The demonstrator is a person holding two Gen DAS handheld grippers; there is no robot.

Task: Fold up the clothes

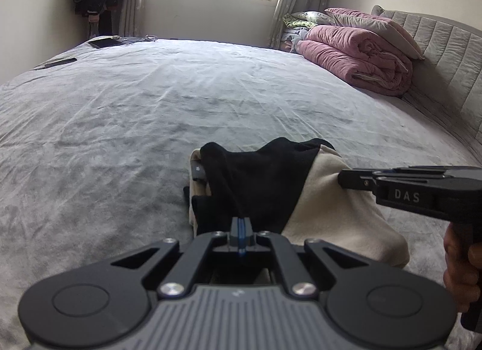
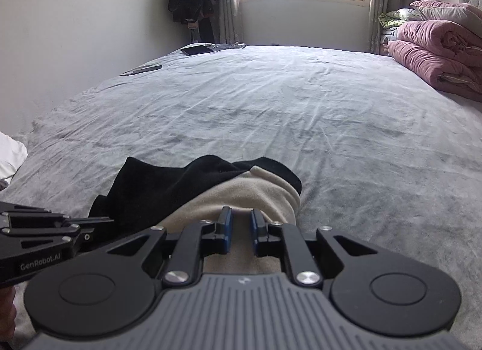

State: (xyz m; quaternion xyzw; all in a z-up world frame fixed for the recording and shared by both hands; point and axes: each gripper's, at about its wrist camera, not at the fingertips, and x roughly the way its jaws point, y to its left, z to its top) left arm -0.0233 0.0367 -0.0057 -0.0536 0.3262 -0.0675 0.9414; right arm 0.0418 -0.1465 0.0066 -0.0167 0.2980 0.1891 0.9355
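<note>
In the lower centre of my left wrist view, the left gripper [image 1: 241, 226] has its jaws pinched together on the black part of the black-and-cream garment [image 1: 265, 187]. The garment lies bunched on the grey bedsheet [image 1: 150, 102]. In my right wrist view, the right gripper [image 2: 240, 223] stands narrowly parted over the cream cloth, low and centre, gripping nothing I can see.

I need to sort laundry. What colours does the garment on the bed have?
The garment is black and cream, clearest in the right wrist view.

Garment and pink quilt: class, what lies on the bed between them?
Nothing: only bare grey sheet lies between the garment and the pink quilt, shown in the left wrist view.
</note>
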